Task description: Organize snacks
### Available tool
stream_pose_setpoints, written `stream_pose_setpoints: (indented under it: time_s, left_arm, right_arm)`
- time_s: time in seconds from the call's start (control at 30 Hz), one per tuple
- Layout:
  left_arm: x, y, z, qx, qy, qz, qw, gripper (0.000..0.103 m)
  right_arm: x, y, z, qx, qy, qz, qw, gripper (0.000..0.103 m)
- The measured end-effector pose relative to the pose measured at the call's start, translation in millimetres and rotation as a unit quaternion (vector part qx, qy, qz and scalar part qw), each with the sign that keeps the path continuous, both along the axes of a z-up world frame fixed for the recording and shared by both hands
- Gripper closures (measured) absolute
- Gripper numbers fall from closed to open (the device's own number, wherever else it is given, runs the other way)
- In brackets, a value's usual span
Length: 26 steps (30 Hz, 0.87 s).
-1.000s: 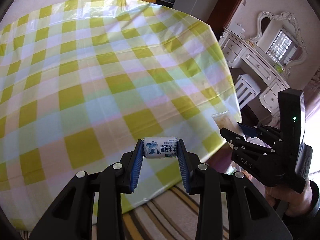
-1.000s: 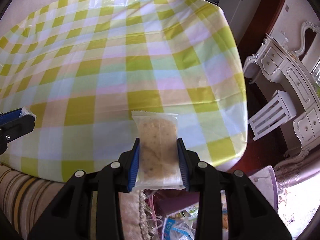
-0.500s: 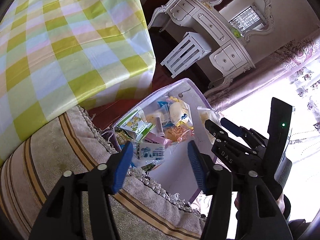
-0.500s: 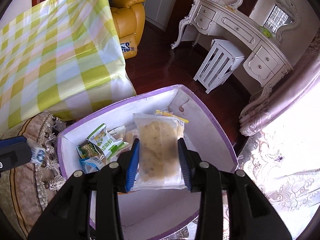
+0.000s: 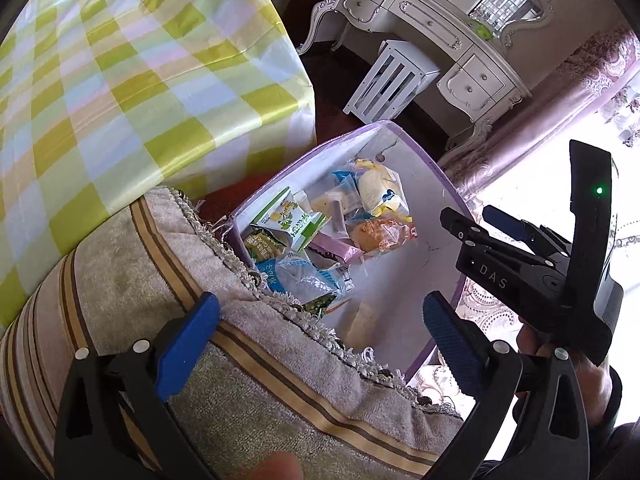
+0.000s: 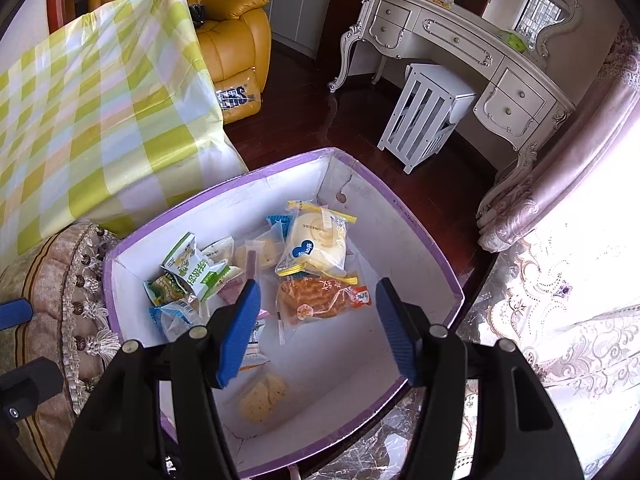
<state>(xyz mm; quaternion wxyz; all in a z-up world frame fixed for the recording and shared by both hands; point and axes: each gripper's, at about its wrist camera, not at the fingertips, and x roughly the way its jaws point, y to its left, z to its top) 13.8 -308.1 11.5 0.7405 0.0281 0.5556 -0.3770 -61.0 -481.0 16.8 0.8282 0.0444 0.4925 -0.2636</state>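
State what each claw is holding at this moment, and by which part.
Nothing. The left claw and the right claw are both open and empty; the cracker packet lies loose in the purple-rimmed box.

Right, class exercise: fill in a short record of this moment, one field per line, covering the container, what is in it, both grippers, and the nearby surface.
container: purple-rimmed white box, open top
contents: loose snack packets, among them a cracker packet lying flat on the box floor
left gripper: open, empty, above the striped cushion
right gripper: open, empty, over the box
nearby surface: checked tablecloth
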Motion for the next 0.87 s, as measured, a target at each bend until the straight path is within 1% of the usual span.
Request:
stream_pose_setpoints:
  time_s: [0.07, 0.43, 0.53, 0.63, 0.7, 0.8, 0.87]
  left_arm:
    - [-1.8, -4.7, 0.0, 0.013, -0.008, -0.008, 0.9998, 0.004]
    - [-10.4, -21.4, 7.3, 0.001, -0.026, -0.044, 0.9987, 0.004]
    - [-16.0, -28.4, 11.7, 0.002, -0.047, -0.055, 0.9974, 0.004]
    - [-19.3, -34.3, 15.3, -0.005, -0.056, -0.068, 0.9961, 0.004]
    - [-17.3, -36.0, 16.4, -0.011, -0.048, -0.068, 0.9965, 0.004]
    - [-13.0, -31.3, 19.4, -0.036, -0.028, -0.066, 0.9968, 0.004]
    - [-11.4, -26.2, 22.8, -0.040, -0.030, -0.058, 0.9971, 0.004]
  right_arm:
    - [-1.0, -0.8, -1.0, 0.002, 0.001, -0.002, 1.000, 0.043]
    - [-3.2, -9.2, -5.7, 0.008, 0.004, -0.012, 1.000, 0.043]
    - [-4.4, -11.8, -7.2, 0.010, 0.005, -0.015, 1.000, 0.043]
    - [-5.5, -14.6, -7.6, 0.012, 0.005, -0.019, 1.000, 0.043]
    - [-6.3, -16.2, -7.3, 0.013, 0.004, -0.020, 1.000, 0.038]
    - [-6.5, -15.9, -5.0, 0.014, -0.001, -0.020, 1.000, 0.032]
    - [-5.2, -13.7, -2.4, 0.015, -0.005, -0.016, 1.000, 0.029]
